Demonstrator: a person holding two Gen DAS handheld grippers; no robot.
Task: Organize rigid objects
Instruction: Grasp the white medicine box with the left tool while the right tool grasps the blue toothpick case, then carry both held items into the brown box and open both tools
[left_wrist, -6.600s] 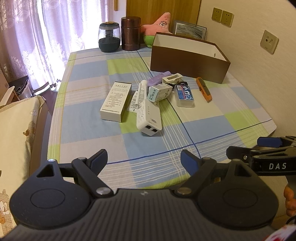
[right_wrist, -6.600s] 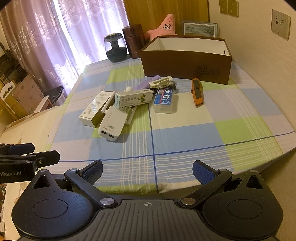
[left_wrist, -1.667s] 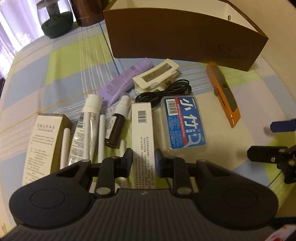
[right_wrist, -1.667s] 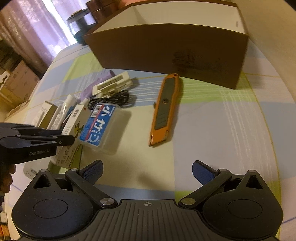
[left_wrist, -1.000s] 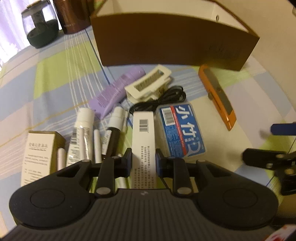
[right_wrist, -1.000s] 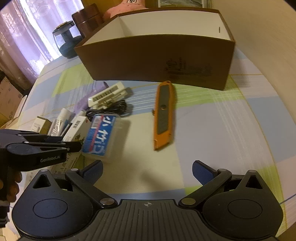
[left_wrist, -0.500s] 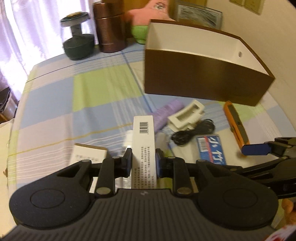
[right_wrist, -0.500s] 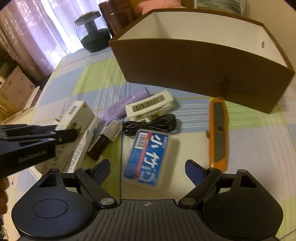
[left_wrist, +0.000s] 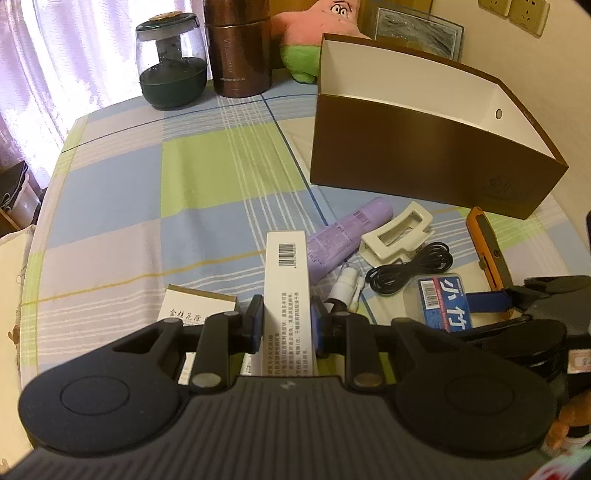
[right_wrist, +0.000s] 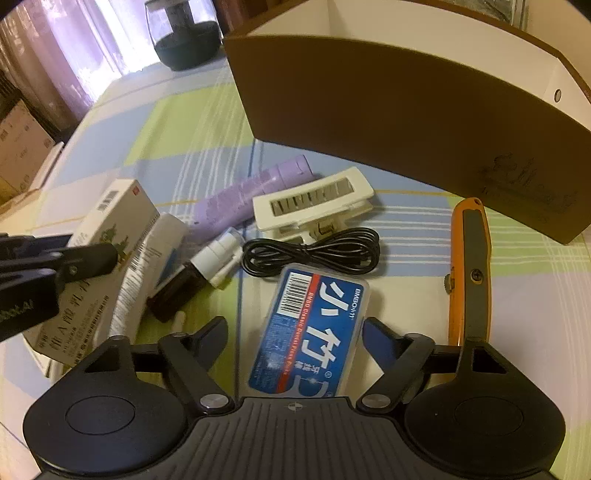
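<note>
My left gripper (left_wrist: 287, 321) is shut on a long white medicine box (left_wrist: 287, 280) with a barcode, held above the table. The same box (right_wrist: 107, 236) shows at the left of the right wrist view, in the left gripper (right_wrist: 55, 266). My right gripper (right_wrist: 295, 332) straddles the blue floss-pick case (right_wrist: 314, 328) lying on the cloth; its jaws are closing, with gaps still on both sides of the case. The brown open-top box (left_wrist: 424, 155) stands behind the clutter, empty as far as I see.
Around the case lie an orange utility knife (right_wrist: 469, 266), a black coiled cable (right_wrist: 314, 251), a cream hair clip (right_wrist: 314, 199), a purple tube (right_wrist: 251, 195) and a small spray bottle (right_wrist: 199, 269). A glass jar (left_wrist: 171, 62), brown canister (left_wrist: 240, 48) and pink plush (left_wrist: 321, 33) stand at the back.
The left gripper lifted the white box off the table and tilted up toward the brown box. The right gripper moved left from the knife onto the blue case and narrowed its jaws.
</note>
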